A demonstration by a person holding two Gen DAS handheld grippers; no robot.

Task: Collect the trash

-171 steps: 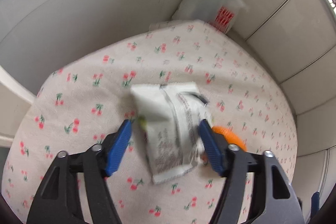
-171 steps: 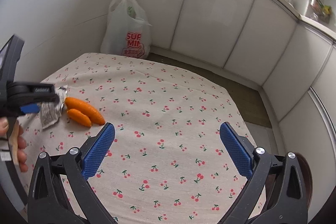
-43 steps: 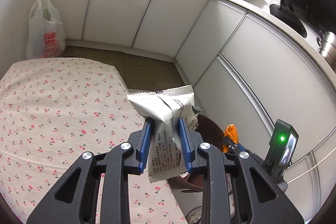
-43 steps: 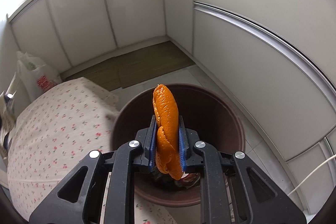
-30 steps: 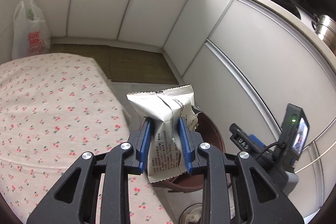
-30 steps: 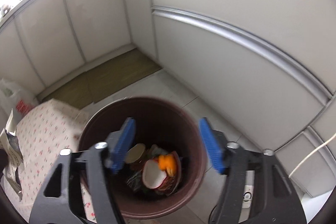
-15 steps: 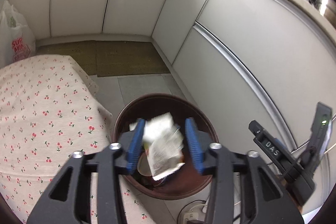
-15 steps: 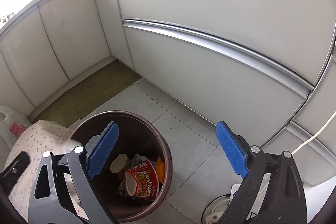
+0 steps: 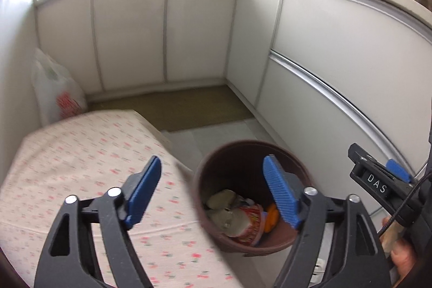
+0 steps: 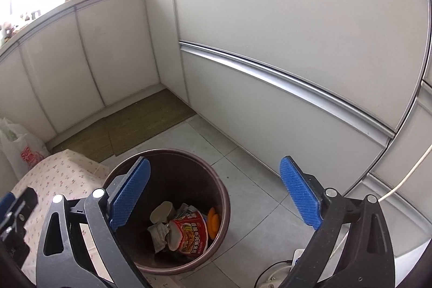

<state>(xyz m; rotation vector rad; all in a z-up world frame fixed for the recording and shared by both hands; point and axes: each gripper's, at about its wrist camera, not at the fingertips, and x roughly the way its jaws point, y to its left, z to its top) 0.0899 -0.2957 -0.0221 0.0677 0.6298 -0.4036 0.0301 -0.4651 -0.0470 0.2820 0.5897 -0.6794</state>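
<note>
A brown round trash bin [image 9: 237, 150] [image 10: 221, 188] stands on the tiled floor beside the table. Inside lie a grey snack wrapper [image 10: 159, 232], a red instant-noodle cup [image 10: 189, 234] [image 9: 249, 217], orange peel [image 10: 213, 223] [image 9: 271, 216] and other scraps. My left gripper [image 9: 213, 188] is open and empty above the bin's near-left rim. My right gripper [image 10: 213, 193] is open and empty above the bin; its body also shows at the right of the left wrist view [image 9: 378, 180].
The table with a cherry-print cloth [image 9: 81, 153] [image 10: 56, 174] adjoins the bin on the left. A white plastic bag [image 9: 56, 91] [image 10: 19, 150] stands in the corner. White cabinet fronts [image 10: 270, 58] surround the floor. A brown mat [image 9: 175, 107] lies beyond. A white cable and plug [image 10: 280, 271] lie on the floor.
The left gripper opened wide and the snack wrapper dropped into the bin. Earlier the right gripper released the orange peel into the bin. Both grippers have risen a little.
</note>
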